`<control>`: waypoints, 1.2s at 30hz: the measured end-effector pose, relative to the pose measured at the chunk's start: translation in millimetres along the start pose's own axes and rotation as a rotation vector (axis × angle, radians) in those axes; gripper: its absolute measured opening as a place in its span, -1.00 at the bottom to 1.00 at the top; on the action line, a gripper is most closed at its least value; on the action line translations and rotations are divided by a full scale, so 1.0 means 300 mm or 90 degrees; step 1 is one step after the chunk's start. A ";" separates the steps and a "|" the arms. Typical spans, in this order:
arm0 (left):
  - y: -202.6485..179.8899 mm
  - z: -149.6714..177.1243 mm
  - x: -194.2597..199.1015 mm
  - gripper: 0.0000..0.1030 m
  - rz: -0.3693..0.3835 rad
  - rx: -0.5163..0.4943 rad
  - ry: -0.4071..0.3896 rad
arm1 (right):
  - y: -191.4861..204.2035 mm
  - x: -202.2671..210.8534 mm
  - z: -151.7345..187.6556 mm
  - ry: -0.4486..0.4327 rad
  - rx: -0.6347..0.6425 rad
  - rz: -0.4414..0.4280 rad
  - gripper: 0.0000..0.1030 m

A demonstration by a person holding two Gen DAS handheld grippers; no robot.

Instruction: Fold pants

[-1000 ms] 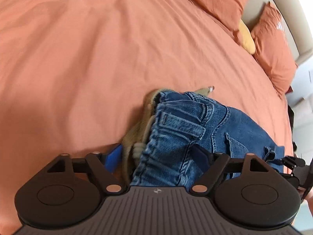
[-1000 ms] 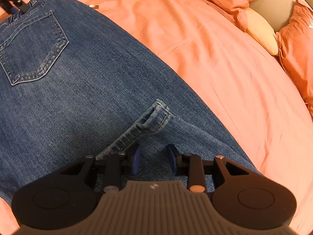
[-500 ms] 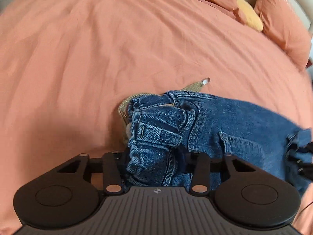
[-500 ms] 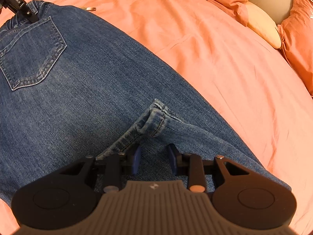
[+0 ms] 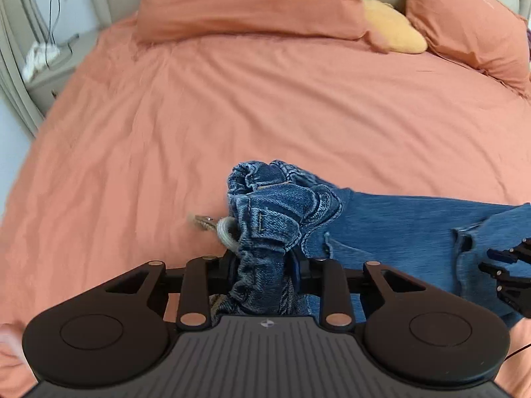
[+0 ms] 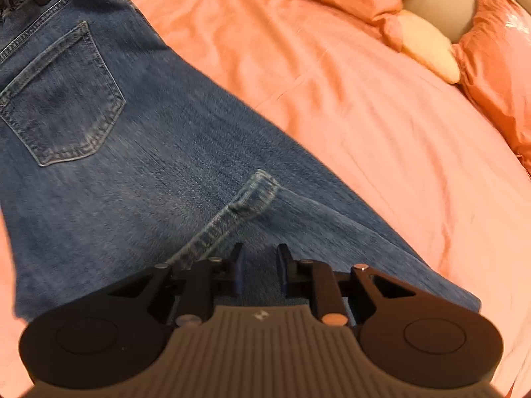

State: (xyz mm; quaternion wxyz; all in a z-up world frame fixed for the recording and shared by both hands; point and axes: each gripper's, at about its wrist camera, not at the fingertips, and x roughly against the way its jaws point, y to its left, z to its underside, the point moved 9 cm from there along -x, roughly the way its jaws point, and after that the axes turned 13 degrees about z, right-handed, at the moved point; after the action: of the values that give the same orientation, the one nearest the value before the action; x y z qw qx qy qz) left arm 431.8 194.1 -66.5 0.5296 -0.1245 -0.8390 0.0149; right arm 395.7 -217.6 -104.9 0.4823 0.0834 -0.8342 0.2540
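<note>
my left gripper has just been closing and now pinches the bunched waistband of the jeans, lifted off the orange bed. my right gripper has been closing over the denim near a hem; whether it grips i cannot tell. the jeans stretch between them.
</note>
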 end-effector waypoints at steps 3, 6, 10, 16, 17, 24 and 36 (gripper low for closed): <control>-0.133 -0.035 0.051 -0.37 -0.031 0.011 0.019 | -0.044 0.076 0.047 -0.008 -0.010 0.000 -0.70; -0.290 -0.063 0.094 -0.41 -0.036 0.015 0.027 | -0.111 0.144 0.109 -0.019 -0.026 0.006 -0.70; -0.551 -0.104 0.110 -0.51 -0.026 -0.009 0.041 | -0.238 0.215 0.204 -0.028 -0.077 0.009 -0.70; -0.984 -0.109 -0.082 -0.53 -0.007 -0.099 0.091 | -0.400 0.265 0.374 -0.034 -0.151 0.016 -0.70; -1.042 -0.094 -0.131 -0.53 0.001 -0.102 0.105 | -0.421 0.268 0.406 -0.033 -0.163 0.015 -0.70; -1.299 0.131 -0.485 -0.50 0.043 -0.118 0.243 | -0.505 0.243 0.568 -0.020 -0.211 0.018 -0.70; -1.333 0.162 -0.379 -0.19 0.163 -0.219 0.211 | -0.506 0.238 0.584 -0.016 -0.275 -0.038 -0.70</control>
State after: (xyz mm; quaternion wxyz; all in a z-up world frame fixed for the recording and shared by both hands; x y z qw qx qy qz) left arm 357.7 -213.6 -125.9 0.6242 -0.3189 -0.7086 -0.0816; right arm 283.2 -428.5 -63.5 0.4858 0.0055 -0.8724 0.0539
